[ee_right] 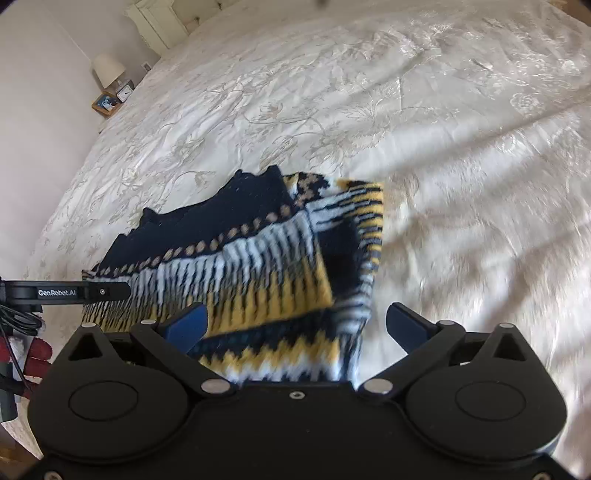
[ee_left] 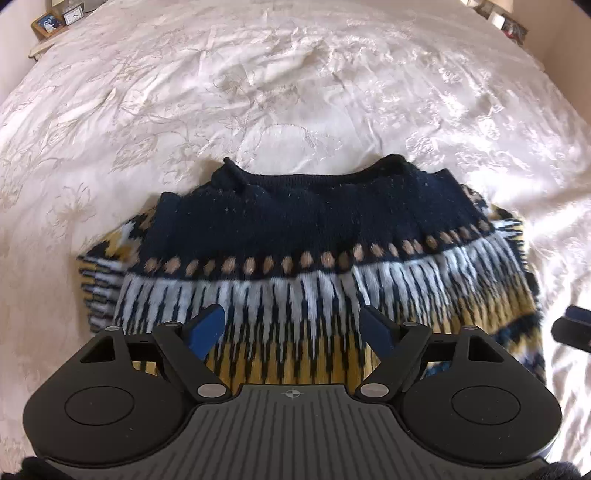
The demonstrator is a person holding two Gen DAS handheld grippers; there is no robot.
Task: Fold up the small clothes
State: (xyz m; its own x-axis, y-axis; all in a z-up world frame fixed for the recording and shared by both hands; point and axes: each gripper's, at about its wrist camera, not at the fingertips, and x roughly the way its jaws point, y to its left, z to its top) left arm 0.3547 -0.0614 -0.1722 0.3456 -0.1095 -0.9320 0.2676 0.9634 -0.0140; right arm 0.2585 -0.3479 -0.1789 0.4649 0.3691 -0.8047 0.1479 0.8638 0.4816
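Observation:
A small knitted sweater (ee_left: 314, 236), navy at the neck with tan dots and white, black and yellow zigzag bands, lies on the bed with its sleeves folded in. It also shows in the right wrist view (ee_right: 258, 269). My left gripper (ee_left: 293, 326) is open above the sweater's lower middle, holding nothing. My right gripper (ee_right: 297, 326) is open above the sweater's right lower corner, holding nothing. The right gripper's tip shows at the right edge of the left wrist view (ee_left: 574, 326); the left gripper's side shows in the right wrist view (ee_right: 66, 292).
The white embroidered bedspread (ee_left: 295, 92) stretches far beyond the sweater. A nightstand with a framed picture (ee_right: 106, 104), a small clock (ee_right: 125, 93) and a lamp (ee_right: 109, 70) stands at the bed's far left. Objects sit past the far right corner (ee_left: 511, 24).

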